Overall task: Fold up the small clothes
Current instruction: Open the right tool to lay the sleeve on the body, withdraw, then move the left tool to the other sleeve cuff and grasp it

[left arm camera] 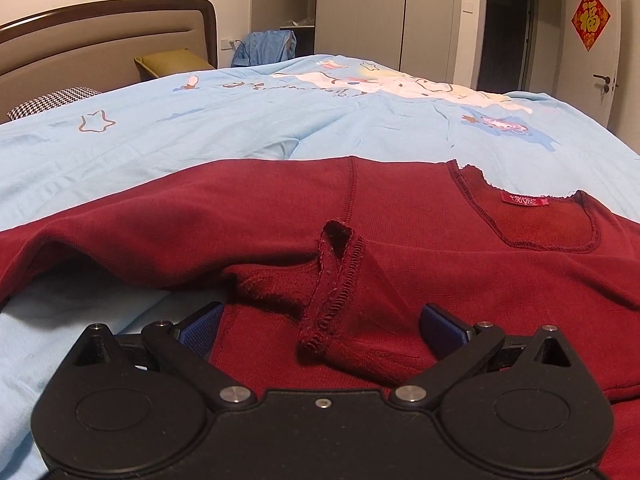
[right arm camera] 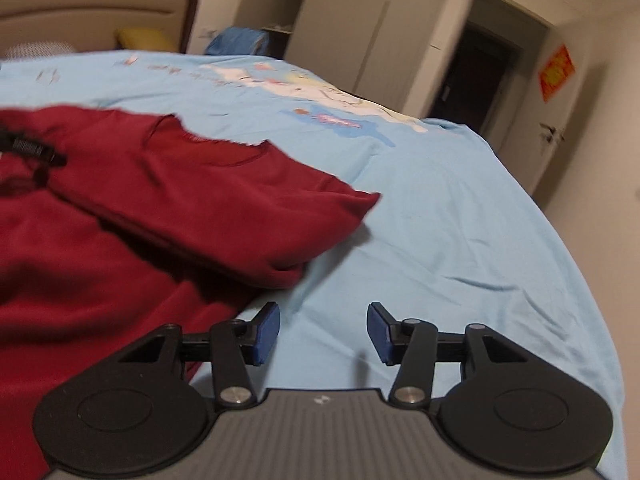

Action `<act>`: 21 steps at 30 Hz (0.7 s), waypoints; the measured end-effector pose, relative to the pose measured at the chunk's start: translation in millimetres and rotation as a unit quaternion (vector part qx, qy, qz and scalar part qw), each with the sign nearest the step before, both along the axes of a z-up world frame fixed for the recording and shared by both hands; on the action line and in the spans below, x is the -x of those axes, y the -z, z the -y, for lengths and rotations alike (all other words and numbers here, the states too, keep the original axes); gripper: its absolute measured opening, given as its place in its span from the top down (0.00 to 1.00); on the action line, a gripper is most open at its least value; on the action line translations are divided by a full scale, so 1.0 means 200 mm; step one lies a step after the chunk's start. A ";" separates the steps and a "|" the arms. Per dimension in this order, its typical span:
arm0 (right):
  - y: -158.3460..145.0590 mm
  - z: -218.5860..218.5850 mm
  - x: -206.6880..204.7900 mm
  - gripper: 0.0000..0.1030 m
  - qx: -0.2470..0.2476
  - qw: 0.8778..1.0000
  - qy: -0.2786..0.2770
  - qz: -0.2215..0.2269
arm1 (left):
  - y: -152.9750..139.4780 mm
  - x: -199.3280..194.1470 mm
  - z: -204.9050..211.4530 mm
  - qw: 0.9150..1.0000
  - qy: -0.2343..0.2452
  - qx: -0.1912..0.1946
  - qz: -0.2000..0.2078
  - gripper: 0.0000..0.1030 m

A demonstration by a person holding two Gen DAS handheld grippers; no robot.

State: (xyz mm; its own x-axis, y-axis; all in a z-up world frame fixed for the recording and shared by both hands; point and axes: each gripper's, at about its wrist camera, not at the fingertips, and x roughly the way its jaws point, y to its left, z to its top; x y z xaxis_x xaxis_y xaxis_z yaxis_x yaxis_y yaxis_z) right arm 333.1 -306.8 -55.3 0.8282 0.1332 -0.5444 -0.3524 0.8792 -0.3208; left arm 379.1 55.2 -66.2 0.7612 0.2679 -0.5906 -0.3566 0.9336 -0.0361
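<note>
One red shirt [left arm camera: 400, 216] lies flat on my blue bed cover [left arm camera: 240, 128]. My left gripper [left arm camera: 320, 326] is spread wide over a folded sleeve cuff (not pinching it) — my right gripper [right arm camera: 323, 330] is open too, over bare cover.

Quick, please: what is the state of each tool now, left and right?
Left tool: open, jaws wide on either side of the red shirt, gripping nothing.
Right tool: open, empty, over the blue sheet.
</note>
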 end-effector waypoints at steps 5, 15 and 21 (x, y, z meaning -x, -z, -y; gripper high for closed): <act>0.04 -0.15 -0.02 0.63 0.070 0.997 -0.026 0.032 | 0.00 0.00 0.00 1.000 0.000 0.001 0.002 0.00; -0.04 -0.02 -0.05 0.94 -0.147 0.983 0.097 -0.048 | 0.00 0.01 0.00 1.000 0.000 0.001 0.002 0.00; 0.02 0.06 -0.07 0.93 -0.243 0.956 0.148 -0.077 | -0.01 0.01 0.00 1.000 0.002 0.007 0.004 0.00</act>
